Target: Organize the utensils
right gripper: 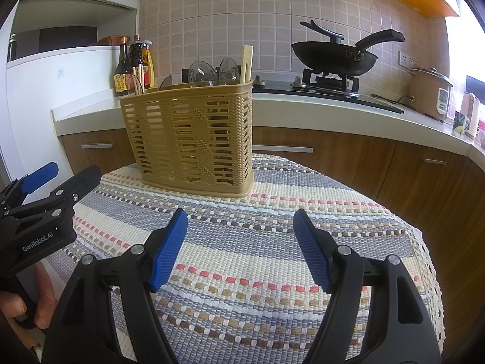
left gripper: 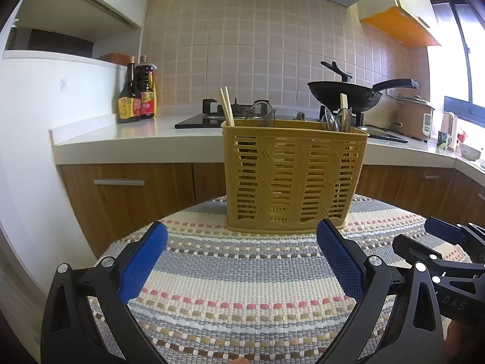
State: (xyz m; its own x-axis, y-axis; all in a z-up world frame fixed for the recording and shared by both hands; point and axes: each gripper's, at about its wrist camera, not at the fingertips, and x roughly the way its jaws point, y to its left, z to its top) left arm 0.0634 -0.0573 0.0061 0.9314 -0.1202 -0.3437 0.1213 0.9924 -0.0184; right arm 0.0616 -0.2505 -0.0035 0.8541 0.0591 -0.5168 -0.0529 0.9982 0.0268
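Note:
A tan plastic utensil basket (left gripper: 292, 179) stands upright on the striped woven cloth (left gripper: 242, 288) at the far side of the table; it also shows in the right wrist view (right gripper: 194, 136). Chopsticks (left gripper: 227, 107) stand in its left end, spoons (left gripper: 260, 113) and a flat wooden utensil (left gripper: 344, 103) stick up from the rest. My left gripper (left gripper: 242, 236) is open and empty just in front of the basket. My right gripper (right gripper: 239, 224) is open and empty, over the cloth, a little back from the basket.
A white kitchen counter (left gripper: 136, 133) runs behind the table with sauce bottles (left gripper: 136, 94), a gas hob with a black wok (left gripper: 345, 94) and a rice cooker (left gripper: 416, 118). Wooden cabinets (left gripper: 127, 200) stand below. The table's right edge (right gripper: 424, 242) drops off.

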